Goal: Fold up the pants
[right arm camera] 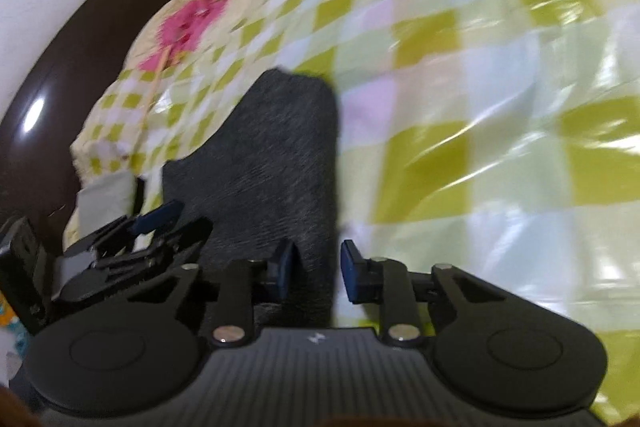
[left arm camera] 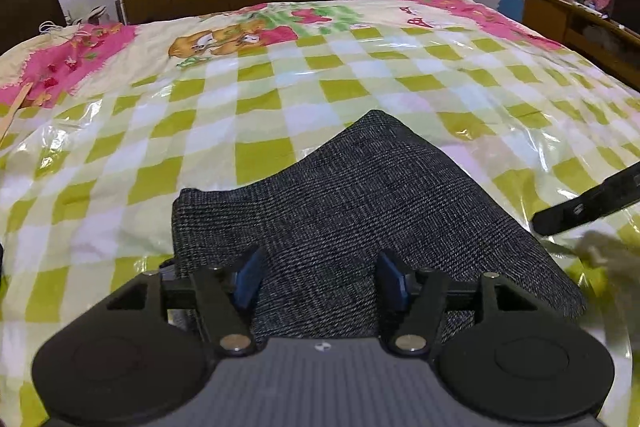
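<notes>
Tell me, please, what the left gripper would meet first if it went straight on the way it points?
Most likely the grey pants, lying just ahead of the open left gripper.

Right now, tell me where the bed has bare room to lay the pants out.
Free: the checked bedspread beyond the grey pants, up to the cartoon print, and the stretch to their left. Crowded: the near edge, where the left gripper and right gripper hover over the pants.

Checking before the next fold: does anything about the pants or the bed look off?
The grey pants lie askew on the checked bedspread: the far edge rises to a point instead of a straight fold line. No tear or spill shows. The right wrist view is blurred.
</notes>
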Tool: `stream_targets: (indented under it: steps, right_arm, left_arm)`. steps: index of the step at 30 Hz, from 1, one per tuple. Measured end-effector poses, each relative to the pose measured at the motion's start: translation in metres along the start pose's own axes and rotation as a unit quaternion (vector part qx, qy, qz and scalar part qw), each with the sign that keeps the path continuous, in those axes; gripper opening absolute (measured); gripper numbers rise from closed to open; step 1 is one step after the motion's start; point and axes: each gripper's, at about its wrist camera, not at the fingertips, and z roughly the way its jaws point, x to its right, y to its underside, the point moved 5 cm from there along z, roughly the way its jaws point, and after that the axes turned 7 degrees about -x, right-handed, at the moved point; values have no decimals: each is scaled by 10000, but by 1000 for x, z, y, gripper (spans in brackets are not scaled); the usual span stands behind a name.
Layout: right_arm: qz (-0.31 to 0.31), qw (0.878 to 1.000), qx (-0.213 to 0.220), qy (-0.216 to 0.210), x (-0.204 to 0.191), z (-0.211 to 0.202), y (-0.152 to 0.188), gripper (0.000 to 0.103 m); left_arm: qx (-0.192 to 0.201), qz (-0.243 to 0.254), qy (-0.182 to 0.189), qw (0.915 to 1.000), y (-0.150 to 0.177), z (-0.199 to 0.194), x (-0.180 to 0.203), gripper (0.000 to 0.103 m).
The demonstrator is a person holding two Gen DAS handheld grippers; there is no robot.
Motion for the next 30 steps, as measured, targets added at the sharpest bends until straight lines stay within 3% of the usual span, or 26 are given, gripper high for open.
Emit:
stream_targets:
  steps: [3,6,9,15,20,22,24,26,30]
  right_arm:
    - [-180,9989,191,381,-8,-16,-5,26]
    - [-303,9989,328,174,-26,-23,-8,27]
    - [-535,9979,334,123,-46,-12,-15,42]
    - [-457,9988,133,103,-36,18,-22,50]
    - [-285,9992,-248,-146,-27,40,-15,59]
    - [-381,9986,-275,-239,-30,46,-13,64]
    - [-393,9983,-290,-304,-31,49,-15,65]
    - [-457,9979,-277,-374,-33,47,-16,66]
    - [-467,9974,-257,-493,-29,51,-19,66]
  left_arm:
    - [-16,-89,67,9999,0,-3,-4,71]
    - [-34,-216,114,9997,1,-11,-10,71]
    - [39,-457,201,9987,6,-28,-21,71]
    - [22,-782,495,9957,24,-39,-39,76]
    - [193,-909,335,9951,28,-43,-44,77]
    - [264,-956,-36,9951,30,-50,-51,76]
    - [523,-1071,-157,9927,30,-66,-60,81]
    - [423,-1206,-21,9918,29,-63,-65,84]
    - [140,-1286,246,9913,25,-34,-61,79]
